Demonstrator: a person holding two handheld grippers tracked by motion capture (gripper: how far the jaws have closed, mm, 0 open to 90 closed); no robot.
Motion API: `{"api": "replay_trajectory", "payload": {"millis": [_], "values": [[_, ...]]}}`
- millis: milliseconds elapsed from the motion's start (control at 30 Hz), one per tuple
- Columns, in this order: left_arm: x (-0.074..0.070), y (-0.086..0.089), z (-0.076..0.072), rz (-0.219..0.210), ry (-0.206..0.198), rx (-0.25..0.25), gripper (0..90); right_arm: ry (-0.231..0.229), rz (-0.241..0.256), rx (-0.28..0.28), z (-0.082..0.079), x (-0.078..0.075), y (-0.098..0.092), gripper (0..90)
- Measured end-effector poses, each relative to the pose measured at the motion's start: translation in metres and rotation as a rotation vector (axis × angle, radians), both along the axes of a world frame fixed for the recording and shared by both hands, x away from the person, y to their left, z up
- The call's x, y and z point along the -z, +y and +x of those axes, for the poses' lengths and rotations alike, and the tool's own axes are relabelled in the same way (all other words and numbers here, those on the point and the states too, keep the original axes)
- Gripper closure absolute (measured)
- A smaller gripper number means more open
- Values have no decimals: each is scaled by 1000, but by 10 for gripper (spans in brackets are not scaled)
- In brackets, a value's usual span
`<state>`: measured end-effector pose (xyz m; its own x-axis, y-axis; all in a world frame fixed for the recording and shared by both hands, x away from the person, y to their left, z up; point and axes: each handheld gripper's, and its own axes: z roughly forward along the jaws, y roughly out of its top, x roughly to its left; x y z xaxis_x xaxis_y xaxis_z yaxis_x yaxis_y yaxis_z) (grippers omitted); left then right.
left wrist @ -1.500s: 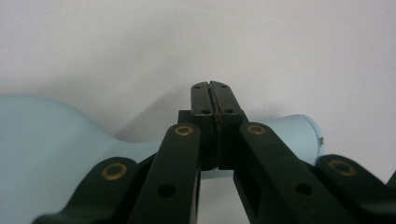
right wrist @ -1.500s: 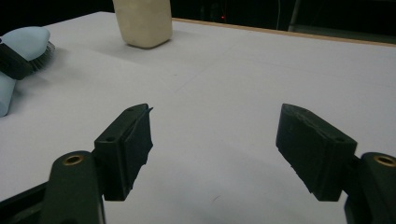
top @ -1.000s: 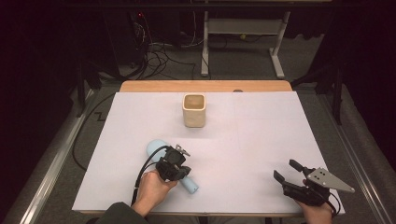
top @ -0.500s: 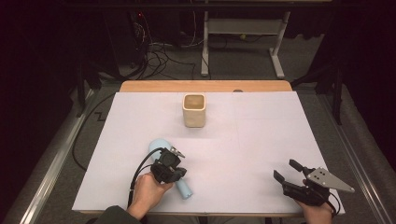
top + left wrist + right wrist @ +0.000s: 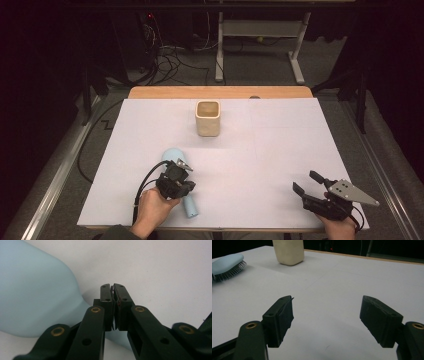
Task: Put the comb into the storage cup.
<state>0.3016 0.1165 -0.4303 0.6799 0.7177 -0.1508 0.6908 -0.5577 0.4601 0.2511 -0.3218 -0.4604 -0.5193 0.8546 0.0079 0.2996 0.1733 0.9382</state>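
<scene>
Here the left tool (image 5: 181, 170), jaws pressed together, sits over the blue hairbrush (image 5: 175, 156) near the tabletop's (image 5: 280, 150) front-left edge (bristles down); spread them around the handle first. The right tool (image 5: 308, 183) waits agape at the front-right corner.

A cream square cup (image 5: 207, 118) stands upright on the white table (image 5: 280, 150), toward its far edge.
</scene>
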Motion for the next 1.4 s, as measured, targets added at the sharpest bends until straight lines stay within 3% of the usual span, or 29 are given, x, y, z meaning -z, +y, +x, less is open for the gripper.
{"api": "replay_trajectory", "payload": {"millis": [600,933,1167,1400], "values": [[-2,11,-6,13,-9,-26,854,-3,-1,2,0,0,0,271],[-2,15,-8,-1,-12,-41,842,-3,-4,0,1,0,0,271],[-7,17,-11,-26,-26,-36,755,1,-3,-2,1,0,1,272],[-14,19,-13,-25,-49,-57,657,1,-4,-3,2,0,1,272]]}}
